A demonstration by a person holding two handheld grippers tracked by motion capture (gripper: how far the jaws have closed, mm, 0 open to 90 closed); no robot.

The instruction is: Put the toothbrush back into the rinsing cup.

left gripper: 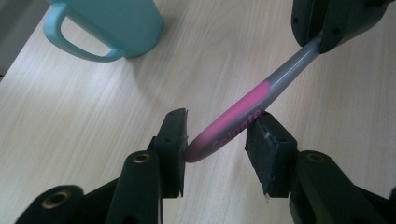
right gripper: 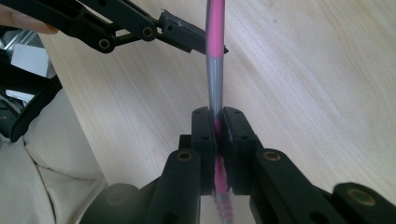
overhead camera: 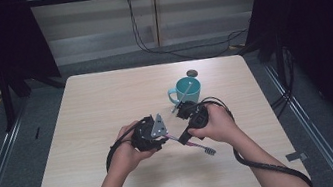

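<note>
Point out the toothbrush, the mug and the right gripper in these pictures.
toothbrush (left gripper: 243, 109): left gripper view, on the pink part of its handle.
mug (overhead camera: 188, 91): high view, on its teal outer wall.
right gripper (right gripper: 217, 122): right gripper view, midway between its fingertips, shut on the handle.

A pink-and-grey toothbrush is clamped in the right gripper, slanting above the table.

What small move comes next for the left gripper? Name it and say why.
Probably shut the left gripper on the toothbrush. Its jaws stand open around the pink handle end, while the right gripper is clamped on the handle near the bristles, holding it above the table.
</note>
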